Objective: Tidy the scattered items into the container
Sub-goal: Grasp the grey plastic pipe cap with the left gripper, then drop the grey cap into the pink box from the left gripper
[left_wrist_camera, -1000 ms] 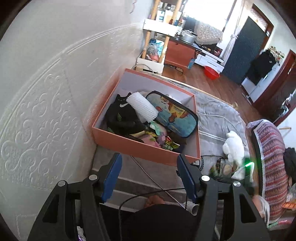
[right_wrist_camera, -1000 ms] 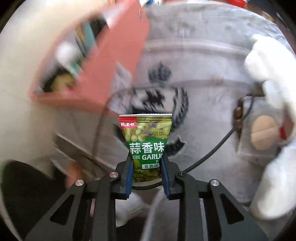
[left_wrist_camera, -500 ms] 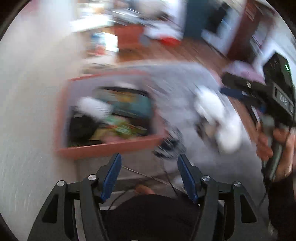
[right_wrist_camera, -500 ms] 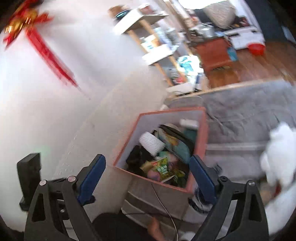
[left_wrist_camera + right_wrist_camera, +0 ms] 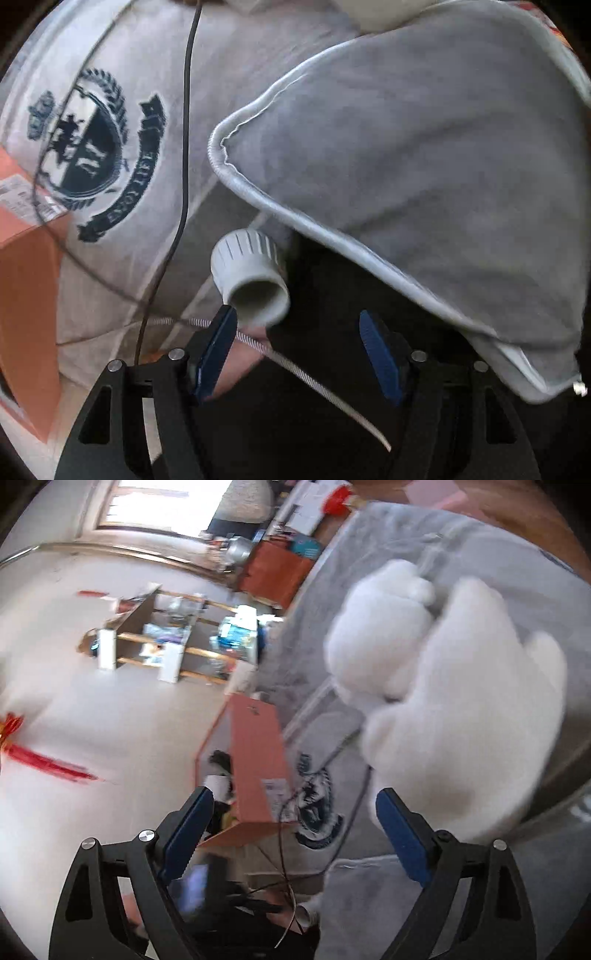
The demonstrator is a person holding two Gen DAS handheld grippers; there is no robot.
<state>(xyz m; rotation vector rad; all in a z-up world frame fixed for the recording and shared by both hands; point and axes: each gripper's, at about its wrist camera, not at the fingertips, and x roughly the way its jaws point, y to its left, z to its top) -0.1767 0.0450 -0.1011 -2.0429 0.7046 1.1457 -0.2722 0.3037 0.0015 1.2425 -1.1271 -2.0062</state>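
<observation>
In the left wrist view my left gripper (image 5: 297, 334) is open and empty, pointing down at a white ribbed cup-shaped piece (image 5: 251, 275) lying on its side just ahead of the left finger. A corner of the orange box (image 5: 26, 258) shows at the left edge. In the right wrist view my right gripper (image 5: 291, 823) is open and empty. A white plush toy (image 5: 450, 694) lies on the grey bedding close above the right finger. The orange box (image 5: 258, 771) with several items inside stands ahead of the left finger, against the white wall.
A grey cushion (image 5: 424, 158) with piped edges overhangs the cup-shaped piece. Black cables (image 5: 184, 147) and a metal spring cord (image 5: 314, 373) cross the grey crest-printed blanket (image 5: 110, 155). A wooden shelf (image 5: 166, 642) and an orange cabinet (image 5: 273, 572) stand beyond the bed.
My right gripper let go of the green snack packet, which landed in the box, and swung toward the plush toy. My left gripper swung down from the box toward the white cup-shaped piece.
</observation>
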